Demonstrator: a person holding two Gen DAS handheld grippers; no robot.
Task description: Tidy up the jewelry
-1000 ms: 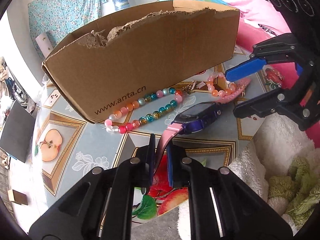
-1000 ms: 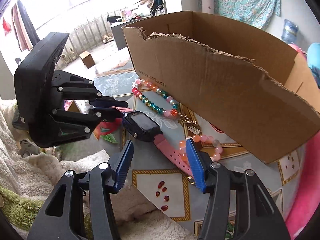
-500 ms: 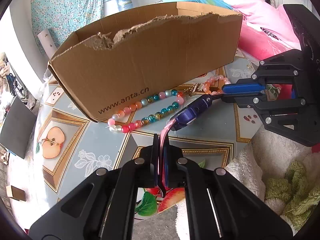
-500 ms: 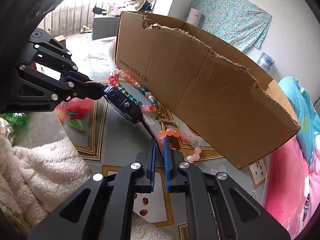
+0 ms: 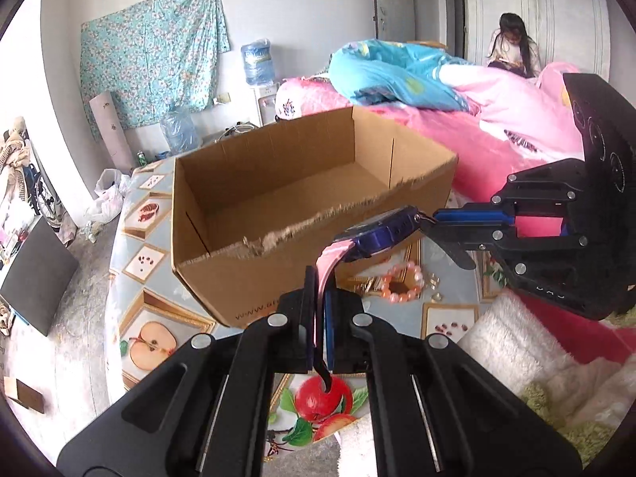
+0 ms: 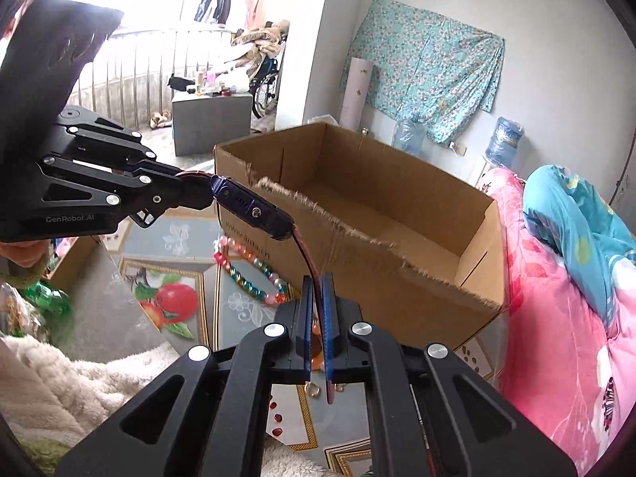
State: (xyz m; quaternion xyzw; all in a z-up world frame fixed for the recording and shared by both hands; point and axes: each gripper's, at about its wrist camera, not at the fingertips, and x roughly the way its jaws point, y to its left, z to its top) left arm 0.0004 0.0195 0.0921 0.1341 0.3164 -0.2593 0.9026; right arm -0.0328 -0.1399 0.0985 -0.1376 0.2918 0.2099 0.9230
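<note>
A watch with a purple case and pink straps hangs between my two grippers, above the near torn wall of the open cardboard box. My left gripper is shut on one pink strap. My right gripper is shut on the other strap, and the watch case shows in its view too. A peach bead bracelet lies on the table in front of the box. A multicoloured bead necklace lies beside the box. The box looks empty inside.
The round table has a fruit-print cloth. A white fluffy blanket lies at its near right edge. A bed with pink and blue bedding stands behind the box. Small gold bits lie on the cloth.
Both grippers have lifted the watch off the table to above the box's near wall. The right gripper closed on the strap about a second ago. The box's inside now shows.
</note>
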